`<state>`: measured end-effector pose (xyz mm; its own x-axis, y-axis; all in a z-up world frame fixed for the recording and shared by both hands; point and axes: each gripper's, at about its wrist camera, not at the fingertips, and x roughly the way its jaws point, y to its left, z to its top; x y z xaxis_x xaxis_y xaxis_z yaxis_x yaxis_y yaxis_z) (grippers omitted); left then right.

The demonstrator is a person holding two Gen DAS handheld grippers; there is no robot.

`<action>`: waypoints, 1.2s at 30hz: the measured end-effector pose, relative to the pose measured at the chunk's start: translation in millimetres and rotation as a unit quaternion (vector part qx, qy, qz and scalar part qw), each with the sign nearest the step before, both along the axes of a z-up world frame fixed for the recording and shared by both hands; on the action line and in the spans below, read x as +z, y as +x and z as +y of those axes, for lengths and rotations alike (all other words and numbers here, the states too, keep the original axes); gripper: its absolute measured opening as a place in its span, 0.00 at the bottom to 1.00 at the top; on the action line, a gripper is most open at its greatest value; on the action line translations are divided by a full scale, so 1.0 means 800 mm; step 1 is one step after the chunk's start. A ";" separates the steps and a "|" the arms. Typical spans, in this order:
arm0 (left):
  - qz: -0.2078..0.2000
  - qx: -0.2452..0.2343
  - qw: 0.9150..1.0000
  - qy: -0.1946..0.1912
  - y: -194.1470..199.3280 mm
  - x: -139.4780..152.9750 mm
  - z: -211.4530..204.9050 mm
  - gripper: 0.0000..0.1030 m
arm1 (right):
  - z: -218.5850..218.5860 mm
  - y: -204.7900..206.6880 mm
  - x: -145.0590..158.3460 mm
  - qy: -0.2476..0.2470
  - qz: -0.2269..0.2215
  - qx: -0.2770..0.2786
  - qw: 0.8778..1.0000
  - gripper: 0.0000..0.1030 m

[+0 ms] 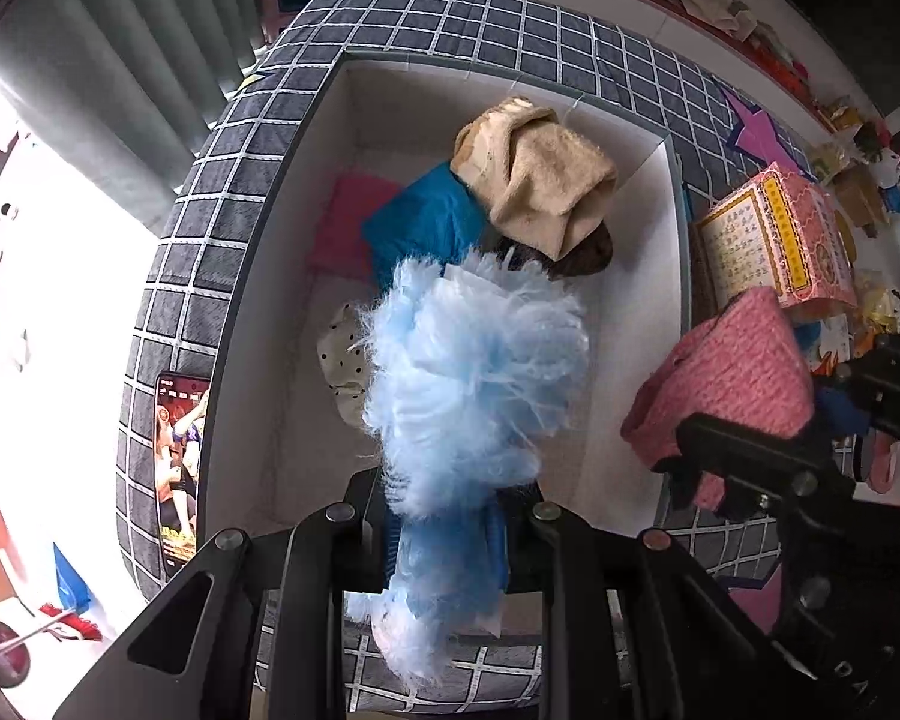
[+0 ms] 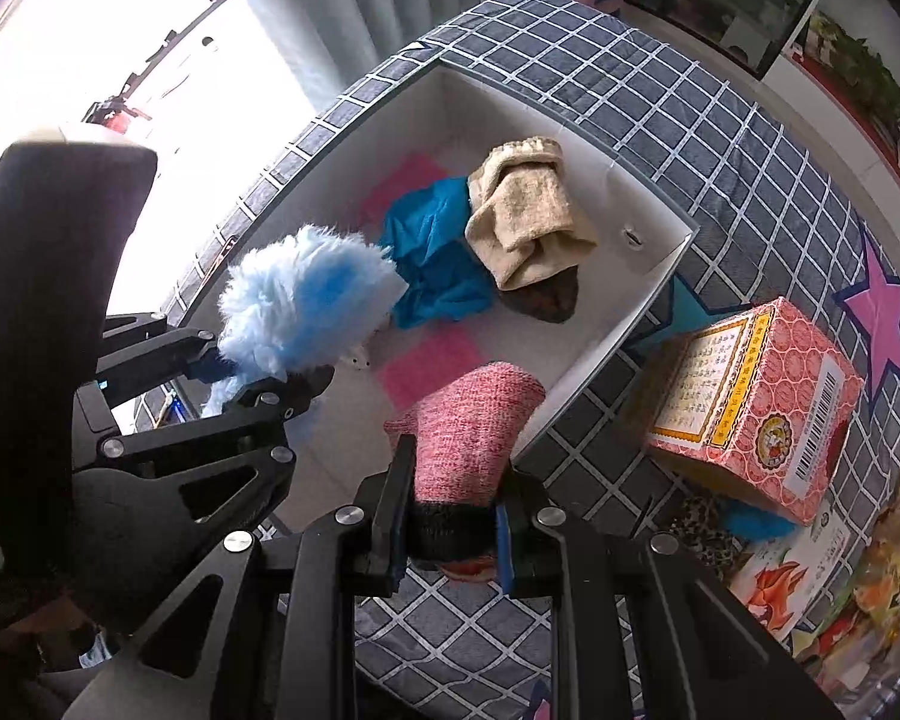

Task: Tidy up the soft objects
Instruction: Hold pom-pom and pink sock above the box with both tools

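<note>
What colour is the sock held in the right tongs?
The sock is mottled pink with a black cuff, clearest in the right wrist view.

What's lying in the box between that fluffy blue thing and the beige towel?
A crumpled teal cloth lies between the fluffy blue thing and the beige towel. The towel overlaps its edge. The right wrist view shows it best.
</note>
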<state>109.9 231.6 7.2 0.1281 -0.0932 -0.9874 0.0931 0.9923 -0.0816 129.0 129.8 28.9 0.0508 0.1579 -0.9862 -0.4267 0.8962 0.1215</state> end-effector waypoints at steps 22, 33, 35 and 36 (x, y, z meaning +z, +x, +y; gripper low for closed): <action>0.000 -0.027 1.000 0.014 -0.024 -0.010 -0.008 0.24 | 0.016 -0.004 -0.007 -0.006 0.003 0.001 1.000 0.21; 0.001 -0.025 1.000 0.013 -0.026 -0.011 -0.007 0.24 | 0.015 -0.005 -0.009 -0.006 0.006 -0.002 1.000 0.21; 0.001 -0.025 1.000 0.013 -0.027 -0.011 -0.007 0.24 | 0.015 -0.004 -0.009 -0.006 0.006 -0.003 1.000 0.21; 0.001 -0.025 1.000 0.013 -0.027 -0.011 -0.007 0.24 | 0.015 -0.004 -0.009 -0.006 0.006 -0.003 1.000 0.21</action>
